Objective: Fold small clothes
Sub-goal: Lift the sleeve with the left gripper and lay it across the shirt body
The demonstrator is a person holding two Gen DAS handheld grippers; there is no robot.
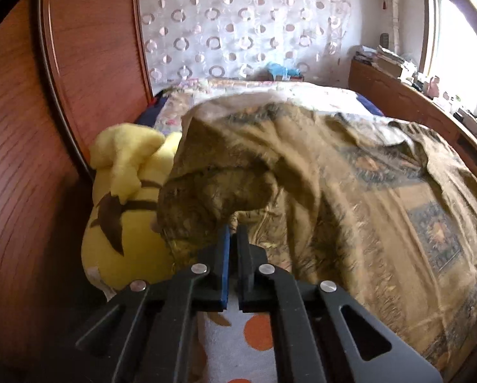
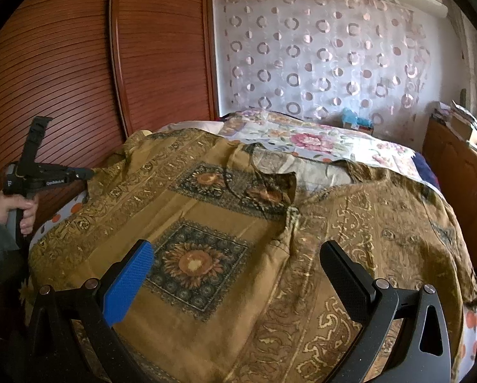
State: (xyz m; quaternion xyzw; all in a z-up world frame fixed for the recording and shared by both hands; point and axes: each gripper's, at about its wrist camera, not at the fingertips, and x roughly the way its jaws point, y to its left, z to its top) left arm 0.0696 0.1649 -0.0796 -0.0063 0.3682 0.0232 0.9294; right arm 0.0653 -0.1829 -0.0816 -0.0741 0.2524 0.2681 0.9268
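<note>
— Behind everything hung a white sheer curtain dotted with pink rings [image 2: 321, 54], with reddish slatted wooden wardrobe doors [image 2: 78, 73] filling the upper left of the right wrist view. What lay below them?

— A bed with a pale floral quilt [image 2: 308, 142] at mid-frame, and over most of it an olive-gold printed shirt with dark sunflower squares [image 2: 206, 210], spread open from the left edge to the right edge of that view. A white sheet with orange dots [image 2: 62, 210] peeked out at its left border.

— And the tongs?

— The right gripper [image 2: 238, 271] sat at the bottom of its own view with its fingers spread wide, the blue ribbed pad [image 2: 129, 284] on the left and the black one on the right. It hung above the shirt's lower half, pinching nothing.

— The left one?

— The left gripper [image 1: 233, 233] showed at bottom centre of its own view, its fingers pressed together on a bunched fold of the shirt [image 1: 302, 172]. The cloth rose from the tips in a crumpled hump toward the upper left. In the right wrist view it appeared at the far left edge, gripped by a hand [image 2: 18, 207] in a grey sleeve, with its tip at the shirt's left edge.

— Anything beside it?

— A yellow plush toy with brown markings [image 1: 126, 191] lay at the left of the left wrist view, against the wardrobe, partly covered by the lifted cloth. At the far right, a wooden ledge [image 1: 407, 95] held clutter under a bright window.
</note>
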